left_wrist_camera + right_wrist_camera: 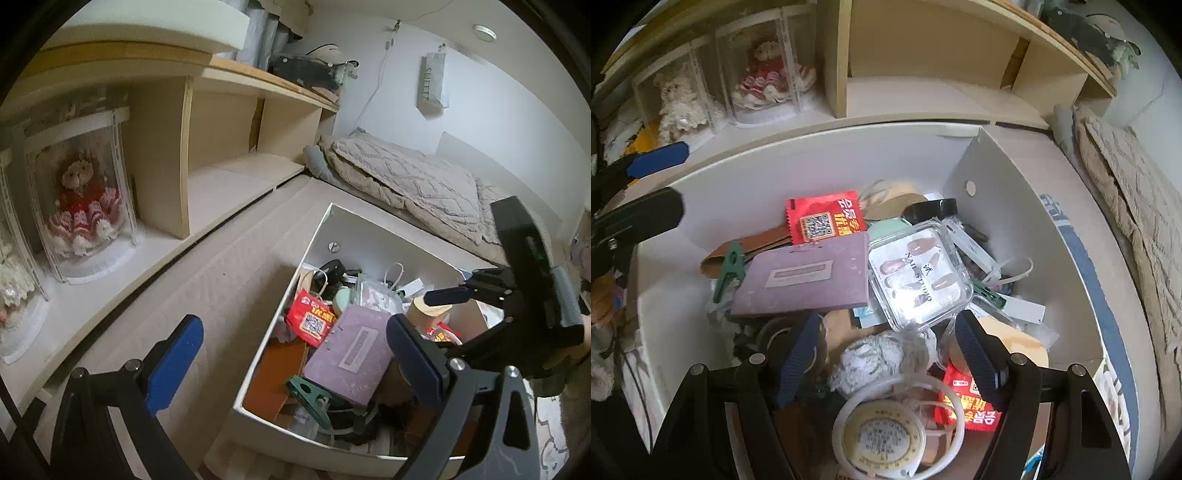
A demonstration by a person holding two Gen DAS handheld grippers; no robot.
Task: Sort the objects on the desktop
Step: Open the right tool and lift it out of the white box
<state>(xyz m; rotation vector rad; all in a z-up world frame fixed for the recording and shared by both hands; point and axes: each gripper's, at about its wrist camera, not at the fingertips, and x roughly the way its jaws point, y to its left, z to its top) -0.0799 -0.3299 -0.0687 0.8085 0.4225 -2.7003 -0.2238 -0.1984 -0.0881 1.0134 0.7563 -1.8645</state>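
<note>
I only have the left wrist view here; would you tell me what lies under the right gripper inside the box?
Observer: The right gripper hangs open over a crumpled white wad in plastic.
Operator: Anything nearer than that?
Observer: A round white tape measure lies just below the wad.
Operator: And beside the purple card?
Observer: A clear box of false nails, hidden from your view, sits against its right edge.
</note>
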